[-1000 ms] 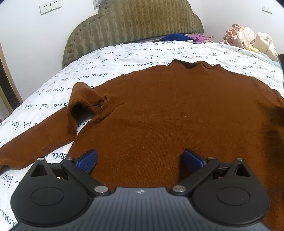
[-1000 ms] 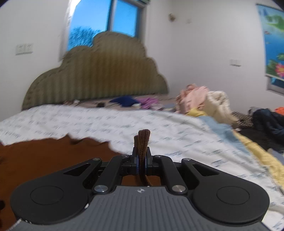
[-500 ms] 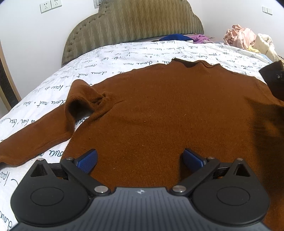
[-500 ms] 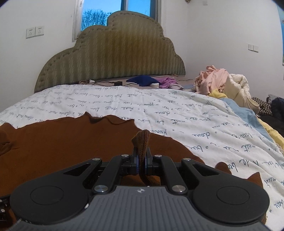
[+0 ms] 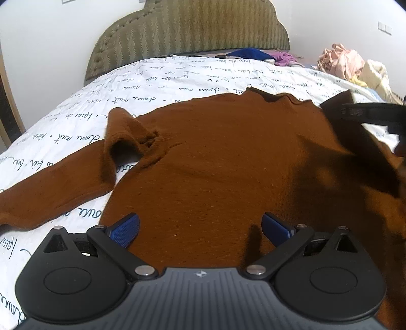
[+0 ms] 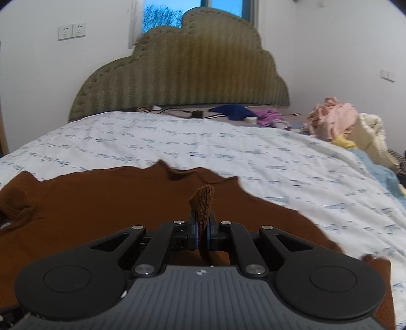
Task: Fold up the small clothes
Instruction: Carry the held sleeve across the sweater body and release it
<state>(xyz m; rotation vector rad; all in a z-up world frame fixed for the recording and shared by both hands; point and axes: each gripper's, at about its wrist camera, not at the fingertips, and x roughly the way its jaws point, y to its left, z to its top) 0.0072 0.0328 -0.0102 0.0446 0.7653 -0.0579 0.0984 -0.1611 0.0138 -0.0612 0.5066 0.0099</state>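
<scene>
While its blue-padded jaws stand spread wide with nothing between them, the left gripper [image 5: 200,229] hovers low over the near body of the rust-brown knitted sweater [image 5: 215,162], pads apart from the cloth as far as the view shows. The right gripper [image 6: 202,232] is clenched tight on a narrow fold of that same brown knit, a ribbed tab of which sticks up just above the pinched pads. In the left wrist view the right gripper appears as a dark blurred shape at the right edge, over the sweater's far right shoulder, casting a shadow across the fabric.

The sweater lies spread front-up across the white bedspread printed with dark cursive script [image 5: 177,76], its neckline toward the headboard. Its left sleeve [image 5: 58,187] runs out to the left edge, bunched into a raised loop near the shoulder.

Beyond stands the olive-green scalloped upholstered headboard [image 6: 182,73]. A dark blue garment [image 6: 232,110] and a purple one [image 6: 270,118] lie near it, and a pile of pink and cream clothes [image 6: 342,121] sits at the right. Behind the headboard a window [image 6: 165,15] shows blue sky.
</scene>
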